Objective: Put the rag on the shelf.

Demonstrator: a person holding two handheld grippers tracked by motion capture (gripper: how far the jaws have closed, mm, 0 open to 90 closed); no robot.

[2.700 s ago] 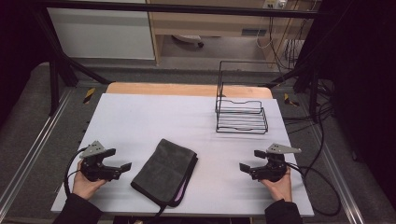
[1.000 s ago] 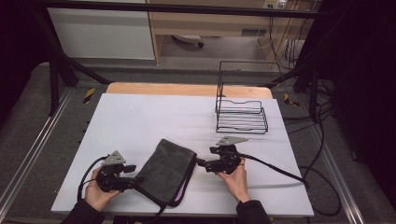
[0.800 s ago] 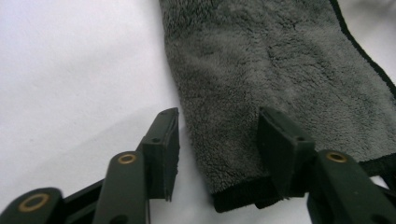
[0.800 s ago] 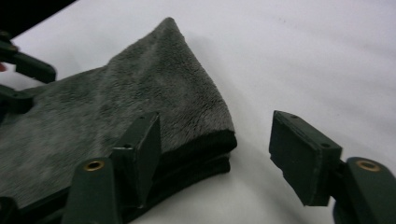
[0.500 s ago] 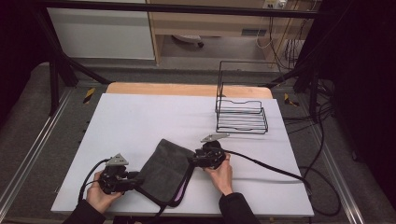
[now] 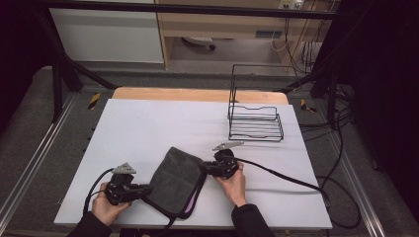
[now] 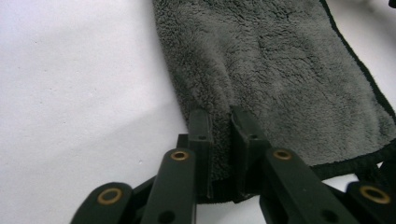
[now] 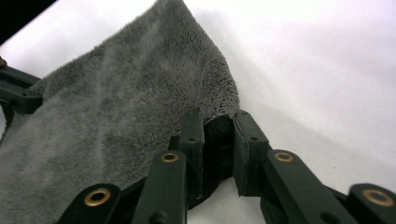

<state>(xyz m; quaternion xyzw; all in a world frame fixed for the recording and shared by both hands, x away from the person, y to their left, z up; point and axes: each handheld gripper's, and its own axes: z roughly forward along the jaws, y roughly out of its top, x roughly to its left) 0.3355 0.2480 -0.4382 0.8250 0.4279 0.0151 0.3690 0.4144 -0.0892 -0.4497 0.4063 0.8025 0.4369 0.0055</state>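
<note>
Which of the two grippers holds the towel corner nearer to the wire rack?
The right gripper: it pinches the towel corner toward the rack.

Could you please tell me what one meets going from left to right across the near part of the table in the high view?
left gripper → grey towel → right gripper → black cable

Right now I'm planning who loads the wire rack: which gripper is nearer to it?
Right. The right gripper grips the towel just below the rack; the left gripper is farther away.
</note>
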